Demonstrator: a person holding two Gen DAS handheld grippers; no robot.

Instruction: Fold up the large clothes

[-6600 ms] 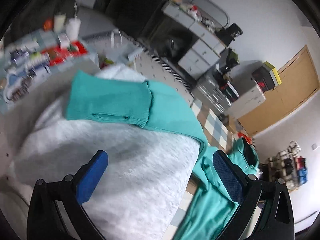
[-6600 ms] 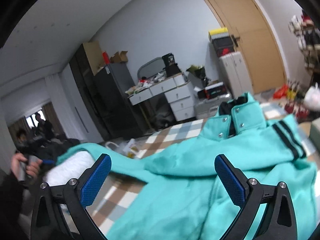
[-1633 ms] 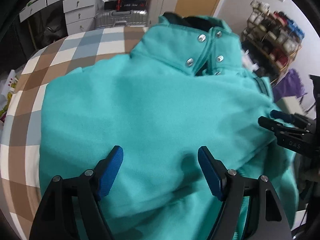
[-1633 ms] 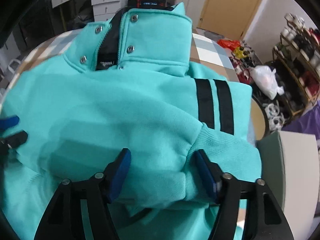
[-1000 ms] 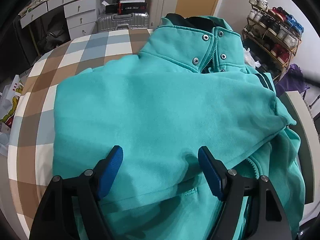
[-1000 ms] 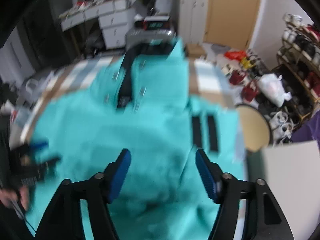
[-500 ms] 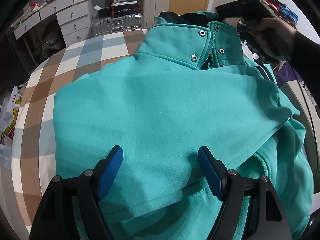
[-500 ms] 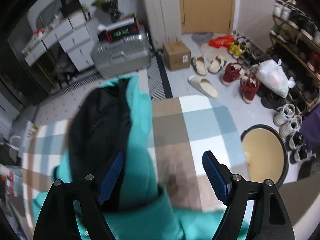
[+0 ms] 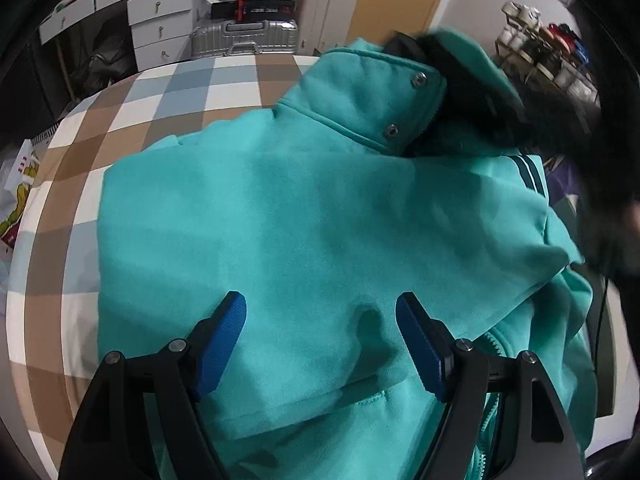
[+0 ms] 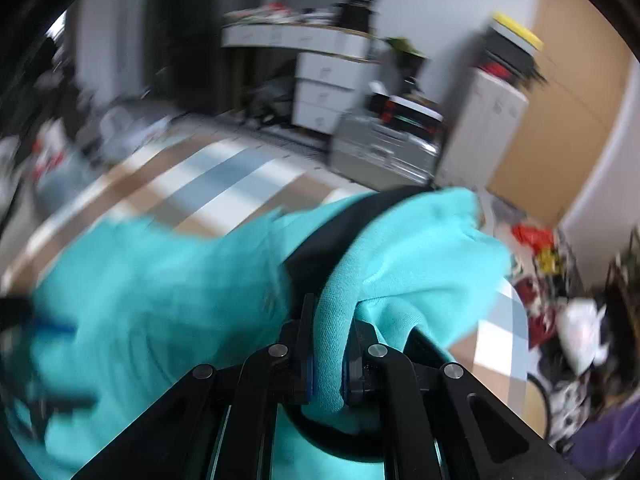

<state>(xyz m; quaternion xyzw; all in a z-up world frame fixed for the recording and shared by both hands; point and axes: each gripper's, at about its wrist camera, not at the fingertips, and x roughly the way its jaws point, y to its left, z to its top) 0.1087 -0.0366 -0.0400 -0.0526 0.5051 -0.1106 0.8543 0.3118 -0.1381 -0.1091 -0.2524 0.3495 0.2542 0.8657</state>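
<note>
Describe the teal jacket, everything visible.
The teal fleece-like zip jacket lies front-up on a brown, blue and white checked cloth, its sleeves folded across the chest. It has a stand-up collar with metal snaps and a black lining, two dark stripes on one sleeve, and a zipper near the hem. The right gripper is closing on a fold of the collar fabric. The left gripper stands open over the lower body.

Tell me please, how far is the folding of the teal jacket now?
Done: the sleeves lie folded across the jacket on the checked cover. In hand: the right gripper is closing on the collar, fabric between its pads; the left gripper is open over the lower body. Left: folding the body.
</note>
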